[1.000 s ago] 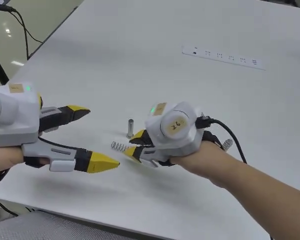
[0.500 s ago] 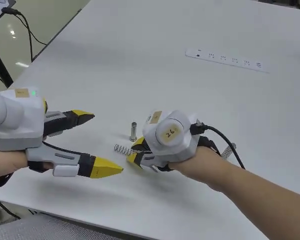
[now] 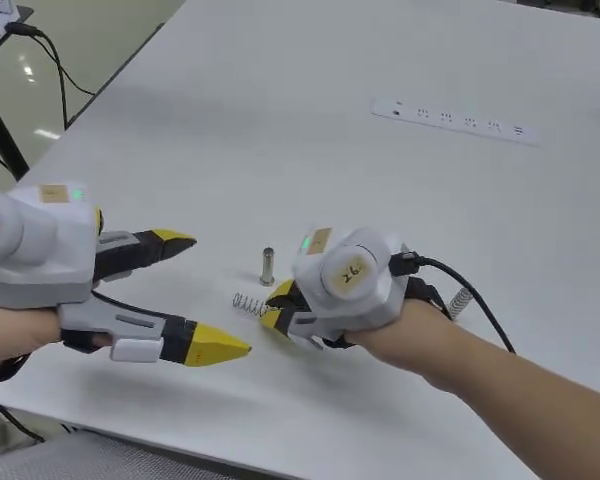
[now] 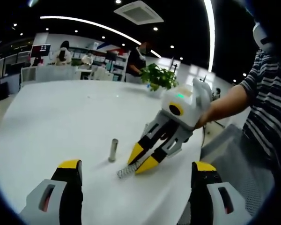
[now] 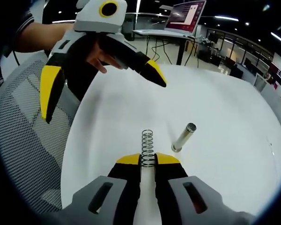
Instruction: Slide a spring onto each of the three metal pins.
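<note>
White matte bench (image 3: 280, 120): R tool (image 5: 148, 161) tight on coiled spring (image 5: 147, 140) by cylindrical pin (image 5: 184, 137); L tool (image 3: 220, 294) agape.

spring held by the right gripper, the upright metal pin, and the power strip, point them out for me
spring (image 5: 147, 145), right gripper view, on its middle coils
pin (image 5: 183, 138), right gripper view, midway up its shaft
power strip (image 3: 455, 120), head view, middle of its top face

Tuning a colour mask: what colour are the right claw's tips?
Yellow tips on the right claw, black behind them. Shows best in the right gripper view.
</note>
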{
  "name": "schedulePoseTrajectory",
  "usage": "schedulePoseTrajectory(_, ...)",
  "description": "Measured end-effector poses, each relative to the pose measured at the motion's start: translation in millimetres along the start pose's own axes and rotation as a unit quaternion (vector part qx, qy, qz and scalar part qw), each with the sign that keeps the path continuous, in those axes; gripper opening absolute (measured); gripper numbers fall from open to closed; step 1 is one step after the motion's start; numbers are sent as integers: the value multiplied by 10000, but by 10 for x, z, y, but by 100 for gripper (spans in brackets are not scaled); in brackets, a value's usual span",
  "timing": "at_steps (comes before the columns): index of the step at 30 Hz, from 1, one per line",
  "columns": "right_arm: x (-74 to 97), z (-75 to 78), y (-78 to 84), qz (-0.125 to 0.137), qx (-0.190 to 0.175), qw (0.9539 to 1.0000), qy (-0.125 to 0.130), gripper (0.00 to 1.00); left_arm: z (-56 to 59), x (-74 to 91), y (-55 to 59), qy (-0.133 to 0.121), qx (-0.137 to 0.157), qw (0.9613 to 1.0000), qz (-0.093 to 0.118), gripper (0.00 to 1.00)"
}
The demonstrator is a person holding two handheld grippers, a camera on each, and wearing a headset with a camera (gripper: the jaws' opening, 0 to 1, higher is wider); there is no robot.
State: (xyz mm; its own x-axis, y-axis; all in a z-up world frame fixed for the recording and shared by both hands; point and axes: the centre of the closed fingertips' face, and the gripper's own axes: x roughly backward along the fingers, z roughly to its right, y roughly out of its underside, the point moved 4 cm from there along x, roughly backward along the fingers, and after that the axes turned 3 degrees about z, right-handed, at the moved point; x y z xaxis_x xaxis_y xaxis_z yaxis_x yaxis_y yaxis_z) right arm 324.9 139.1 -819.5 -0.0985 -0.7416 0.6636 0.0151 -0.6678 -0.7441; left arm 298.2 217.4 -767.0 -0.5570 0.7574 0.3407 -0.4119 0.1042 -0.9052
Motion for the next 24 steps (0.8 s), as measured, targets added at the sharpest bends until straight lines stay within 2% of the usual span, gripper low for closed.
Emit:
schedulePoseTrajectory(5,145,-39,-9,93,-26,10000,4,7,92,-47,16,182,31,9998,-35,88)
schedulePoseTrajectory(16,507,-39,45,143,119,9998,50,7,131,-117,10,311,10,9995,-43,86)
schedulePoseTrajectory(19,597,-32,73,155,151,9997,58,7,159,-131,35,395,82,9992,-60,87)
schedulePoseTrajectory(20,637,-30,90,167,142,9997,63,7,180,-136,61,484,151,9986,-114,88)
schedulePoseTrajectory(24,764,-22,162,205,168,9996,111,7,188,-145,97,545,56,9982,-235,86)
